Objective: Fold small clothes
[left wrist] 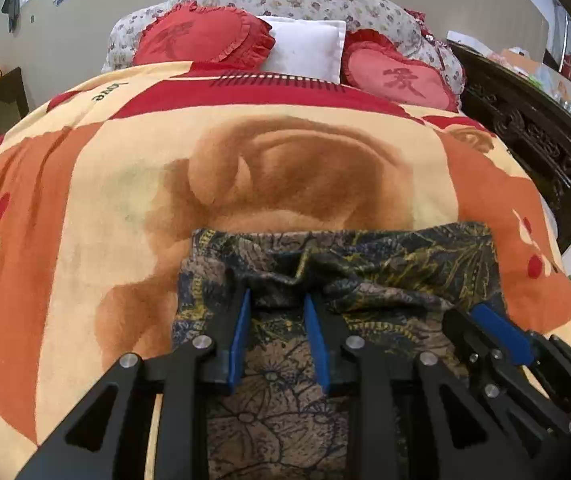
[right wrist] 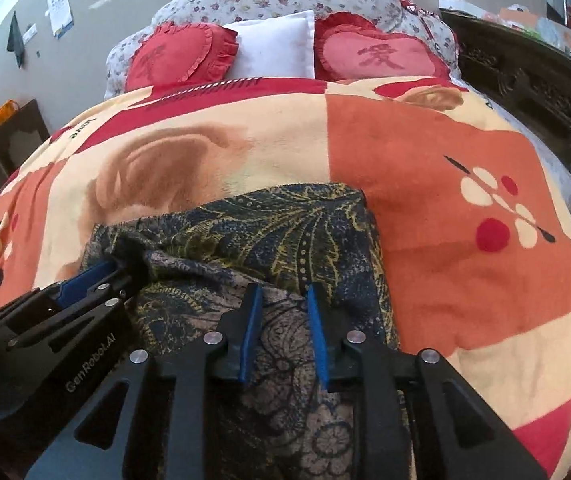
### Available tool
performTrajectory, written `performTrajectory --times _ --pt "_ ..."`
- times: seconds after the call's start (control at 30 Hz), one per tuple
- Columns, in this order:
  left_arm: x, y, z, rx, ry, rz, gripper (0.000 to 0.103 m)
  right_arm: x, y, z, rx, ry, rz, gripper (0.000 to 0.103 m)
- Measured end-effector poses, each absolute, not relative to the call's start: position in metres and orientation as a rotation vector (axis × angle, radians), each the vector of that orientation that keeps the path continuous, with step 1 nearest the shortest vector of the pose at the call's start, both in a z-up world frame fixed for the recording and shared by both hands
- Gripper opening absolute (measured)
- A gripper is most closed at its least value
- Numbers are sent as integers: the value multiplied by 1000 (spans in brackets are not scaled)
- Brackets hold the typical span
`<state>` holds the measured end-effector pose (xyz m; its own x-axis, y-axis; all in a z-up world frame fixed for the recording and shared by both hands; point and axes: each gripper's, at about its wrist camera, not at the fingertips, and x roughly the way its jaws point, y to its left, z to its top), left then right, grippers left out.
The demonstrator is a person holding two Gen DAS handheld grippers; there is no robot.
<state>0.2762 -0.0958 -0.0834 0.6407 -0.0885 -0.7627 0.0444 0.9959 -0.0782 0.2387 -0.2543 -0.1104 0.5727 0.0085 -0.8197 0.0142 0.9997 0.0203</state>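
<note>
A small garment (left wrist: pixel 385 264) of dark blue, yellow and brown leaf-and-flower print lies on the blanket (left wrist: pixel 105 200), with its far part doubled over the near part. My left gripper (left wrist: pixel 277 300) hovers over the left end of the fold; its blue pads (left wrist: pixel 241 332) stand apart, with only flat cloth below the gap. My right gripper (right wrist: pixel 283 292) stands the same way over the garment's (right wrist: pixel 285 220) right side, with a gap between its pads. Each gripper also shows in the other's view: the right gripper (left wrist: pixel 465 314) and the left gripper (right wrist: pixel 119 266).
The bed carries an orange, cream and red blanket (right wrist: pixel 445 160). At the head lie two red heart pillows (left wrist: pixel 205 36) (left wrist: pixel 397 76) and a white pillow (left wrist: pixel 305 48). A dark carved wooden piece (left wrist: pixel 533 136) runs along the right. A dark cabinet (right wrist: pixel 9 148) stands at the left.
</note>
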Motion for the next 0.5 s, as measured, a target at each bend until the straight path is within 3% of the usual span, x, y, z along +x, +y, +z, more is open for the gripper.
performTrajectory --times 0.5 --pt "279 -93 -83 -91 870 -86 29 247 -278 -117 179 955 75 28"
